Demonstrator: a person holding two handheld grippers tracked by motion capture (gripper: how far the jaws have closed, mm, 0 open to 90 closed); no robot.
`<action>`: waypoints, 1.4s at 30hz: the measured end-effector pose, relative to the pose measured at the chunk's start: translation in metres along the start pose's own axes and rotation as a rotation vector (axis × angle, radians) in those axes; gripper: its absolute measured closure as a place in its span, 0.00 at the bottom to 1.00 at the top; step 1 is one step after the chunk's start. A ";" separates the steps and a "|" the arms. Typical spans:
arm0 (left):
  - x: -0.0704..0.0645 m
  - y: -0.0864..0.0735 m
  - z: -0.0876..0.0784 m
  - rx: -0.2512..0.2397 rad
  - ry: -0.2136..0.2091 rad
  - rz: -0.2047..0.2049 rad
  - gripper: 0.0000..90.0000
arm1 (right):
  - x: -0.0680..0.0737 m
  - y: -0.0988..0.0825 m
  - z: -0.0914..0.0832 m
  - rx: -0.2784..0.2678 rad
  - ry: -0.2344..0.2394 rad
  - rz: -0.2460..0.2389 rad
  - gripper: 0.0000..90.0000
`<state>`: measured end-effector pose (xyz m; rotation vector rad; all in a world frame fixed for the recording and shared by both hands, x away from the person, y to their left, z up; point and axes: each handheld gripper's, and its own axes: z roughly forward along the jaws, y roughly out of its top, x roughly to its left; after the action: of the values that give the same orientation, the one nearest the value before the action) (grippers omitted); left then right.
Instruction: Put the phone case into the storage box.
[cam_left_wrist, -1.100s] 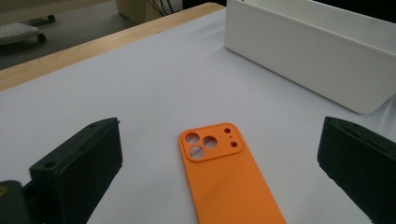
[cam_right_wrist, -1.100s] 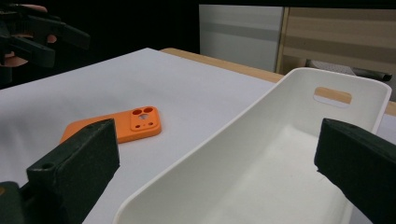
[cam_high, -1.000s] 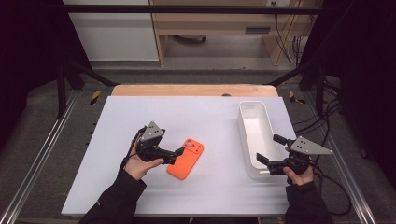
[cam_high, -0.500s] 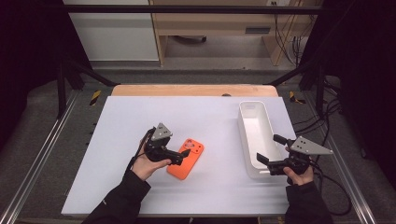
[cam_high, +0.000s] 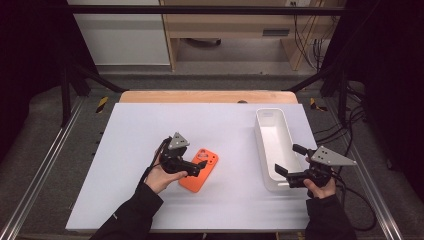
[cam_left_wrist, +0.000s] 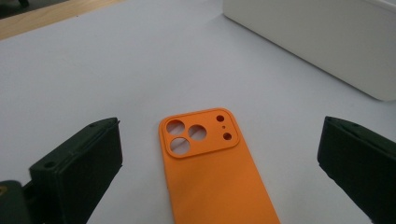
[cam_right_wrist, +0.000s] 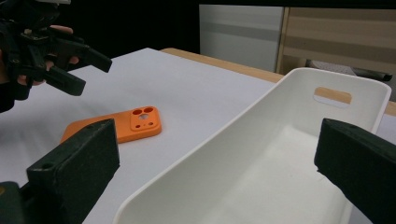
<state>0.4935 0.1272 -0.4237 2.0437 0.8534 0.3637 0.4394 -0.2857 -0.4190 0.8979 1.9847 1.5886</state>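
An orange phone case (cam_high: 210, 159) lies flat on the white table (cam_high: 135, 130), its back and camera cut-outs facing up. My left gripper (cam_high: 200, 167) hovers over its near-left part, open. In the left gripper view the case (cam_left_wrist: 210, 177) lies between and below the spread jaws of the left gripper (cam_left_wrist: 219, 144). My right gripper (cam_high: 291, 160) is open at the near end of a white tray (cam_high: 270, 111), with nothing between its jaws. From the right gripper view the tray (cam_right_wrist: 280, 84) looks empty. The case (cam_right_wrist: 116, 126) and the left gripper (cam_right_wrist: 86, 67) show farther off.
The long white tray stands lengthwise on the table's right side. A wooden strip (cam_high: 205, 96) runs along the far edge. Metal frame rails (cam_high: 40, 170) flank the table and cables (cam_high: 355, 190) trail at the right.
My left gripper has moved to the right, from beside the phone case to over its near-left part. The right gripper and the tray have stayed put.
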 end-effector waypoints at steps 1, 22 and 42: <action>0.000 0.000 0.001 0.003 0.001 0.002 0.00 | 0.000 0.000 0.000 0.001 0.000 0.001 0.00; -0.001 -0.009 0.022 0.079 0.013 -0.027 0.00 | 0.000 0.000 0.000 0.001 -0.002 0.002 0.00; -0.008 -0.018 0.042 0.156 0.010 -0.018 0.00 | 0.000 0.000 0.001 0.004 -0.002 0.001 0.00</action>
<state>0.5026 0.1028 -0.4626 2.1771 0.9311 0.3062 0.4398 -0.2853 -0.4194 0.9014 1.9872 1.5844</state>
